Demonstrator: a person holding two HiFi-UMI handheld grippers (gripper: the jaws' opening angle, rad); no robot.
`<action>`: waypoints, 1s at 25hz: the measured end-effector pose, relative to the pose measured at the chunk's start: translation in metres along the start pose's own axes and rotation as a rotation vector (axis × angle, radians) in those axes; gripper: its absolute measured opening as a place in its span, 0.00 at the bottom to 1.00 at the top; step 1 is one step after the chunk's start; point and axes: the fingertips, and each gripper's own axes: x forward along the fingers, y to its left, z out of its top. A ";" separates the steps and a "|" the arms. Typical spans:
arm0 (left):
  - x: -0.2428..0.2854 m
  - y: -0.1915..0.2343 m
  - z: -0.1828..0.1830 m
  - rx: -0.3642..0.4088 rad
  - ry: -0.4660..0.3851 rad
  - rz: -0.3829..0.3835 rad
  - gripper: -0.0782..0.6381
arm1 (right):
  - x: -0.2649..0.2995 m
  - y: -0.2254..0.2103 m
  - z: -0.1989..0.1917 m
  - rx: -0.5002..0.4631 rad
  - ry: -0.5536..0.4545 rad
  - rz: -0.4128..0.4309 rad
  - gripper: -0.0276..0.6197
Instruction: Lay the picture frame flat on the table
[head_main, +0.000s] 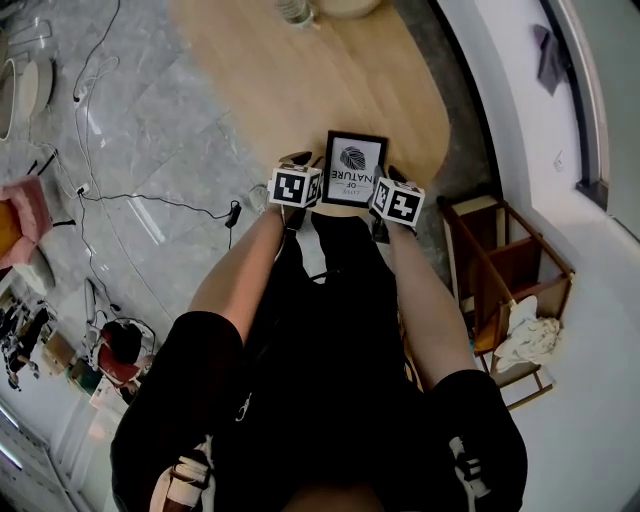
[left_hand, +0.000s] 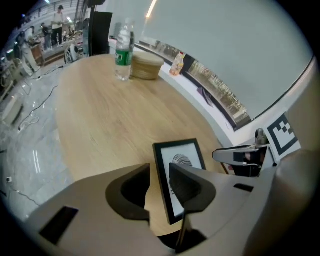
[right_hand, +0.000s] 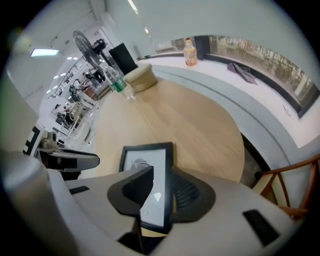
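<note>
A black picture frame (head_main: 353, 168) with a leaf print lies flat, face up, near the front edge of the oval wooden table (head_main: 300, 70). My left gripper (head_main: 308, 162) stands at its left edge and my right gripper (head_main: 385, 180) at its right edge. In the left gripper view the frame (left_hand: 186, 154) has its left border between the open jaws (left_hand: 159, 175), with a gap beside it. In the right gripper view the frame (right_hand: 142, 157) has its right border between the open jaws (right_hand: 161, 177). Neither gripper presses on it.
A plastic water bottle (left_hand: 122, 52) and a round woven stack (left_hand: 146, 66) stand at the table's far end. A wooden chair (head_main: 510, 290) with a cloth on it stands to the right. Cables (head_main: 150, 200) run over the grey floor on the left.
</note>
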 end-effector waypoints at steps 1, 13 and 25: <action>-0.016 0.000 0.013 -0.003 -0.041 -0.002 0.30 | -0.011 0.008 0.013 -0.020 -0.038 0.010 0.23; -0.301 -0.030 0.148 0.205 -0.516 0.015 0.14 | -0.270 0.163 0.169 -0.252 -0.670 0.019 0.06; -0.570 -0.027 0.185 0.327 -0.925 0.110 0.14 | -0.486 0.293 0.212 -0.347 -1.041 0.053 0.06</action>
